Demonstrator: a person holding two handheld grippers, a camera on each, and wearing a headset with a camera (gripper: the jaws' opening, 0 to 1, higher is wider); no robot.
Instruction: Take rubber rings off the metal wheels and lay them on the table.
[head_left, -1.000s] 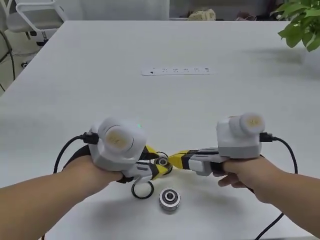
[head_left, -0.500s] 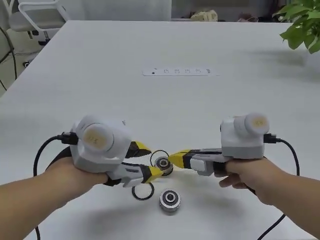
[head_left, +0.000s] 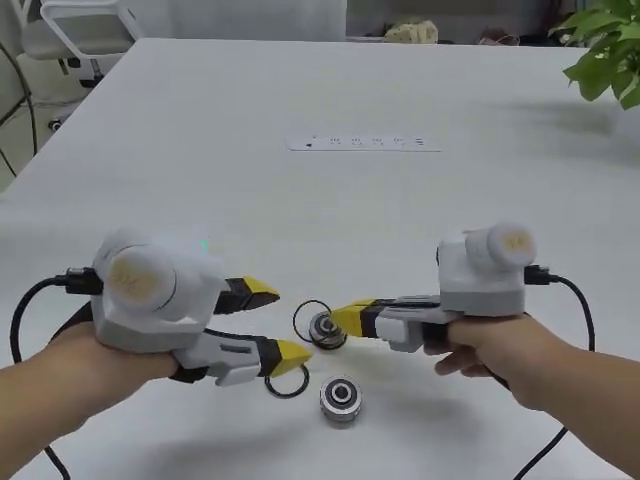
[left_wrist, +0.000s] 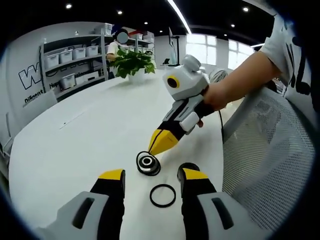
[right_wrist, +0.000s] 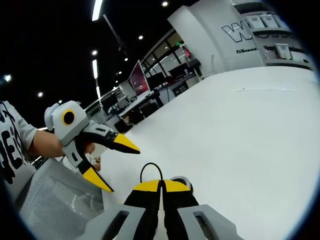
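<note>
A small metal wheel (head_left: 324, 329) lies on the white table with a thin black rubber ring (head_left: 302, 317) hanging loosely half off it. My right gripper (head_left: 337, 318) comes in from the right, its jaws pressed together on that ring at the wheel's edge. In the right gripper view the ring (right_wrist: 149, 167) loops up above my shut right gripper (right_wrist: 161, 185), with the wheel (right_wrist: 182, 181) just behind. My left gripper (head_left: 272, 322) stands open a little to the left, holding nothing. Between its fingers in the left gripper view lie the wheel (left_wrist: 148, 164) and a loose ring (left_wrist: 163, 195).
A second metal wheel (head_left: 340, 396) and the loose ring (head_left: 287, 381) lie near the table's front edge. A white power strip (head_left: 364, 143) lies mid-table. A plant (head_left: 605, 55) stands at the far right and a chair (head_left: 70, 30) at the far left. Cables trail from both grippers.
My left gripper has opened, let go at the wheel and drawn back to the left. The ring now hangs loose around the wheel. My right gripper has stayed put.
</note>
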